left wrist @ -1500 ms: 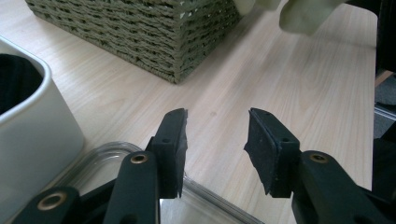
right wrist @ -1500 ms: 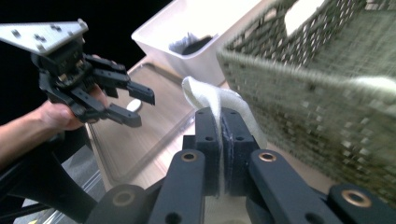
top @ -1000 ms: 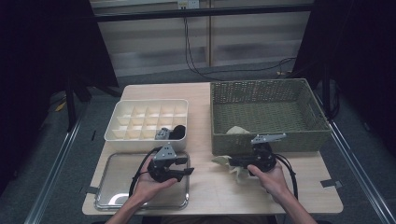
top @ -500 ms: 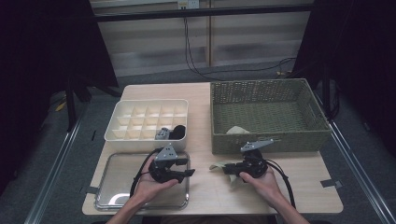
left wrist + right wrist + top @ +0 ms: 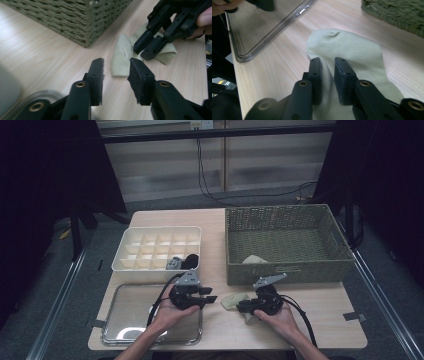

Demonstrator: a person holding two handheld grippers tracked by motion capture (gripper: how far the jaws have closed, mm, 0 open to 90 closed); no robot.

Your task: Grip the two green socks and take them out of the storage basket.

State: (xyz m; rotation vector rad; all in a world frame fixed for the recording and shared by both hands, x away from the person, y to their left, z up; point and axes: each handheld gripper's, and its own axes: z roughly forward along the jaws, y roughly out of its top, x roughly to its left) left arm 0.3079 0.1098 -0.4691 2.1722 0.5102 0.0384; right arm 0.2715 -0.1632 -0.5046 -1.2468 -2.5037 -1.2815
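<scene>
Pale green cotton sock flat on wooden bench, in front of woven olive basket. Right hand-held gripper straddles sock, jaws just easing apart — released. Left hand-held gripper empty, jaws just narrowing, nearing toe. Next: pinch edge, fold.

The right gripper sits lower over the pale sock, its jaws just opening with a fold between them. The left gripper is nearer the sock, its empty jaws narrowing.

We see a soft matt knit sock on the smooth pale wood table, beside a glossy metal tray and rough woven basket
</scene>
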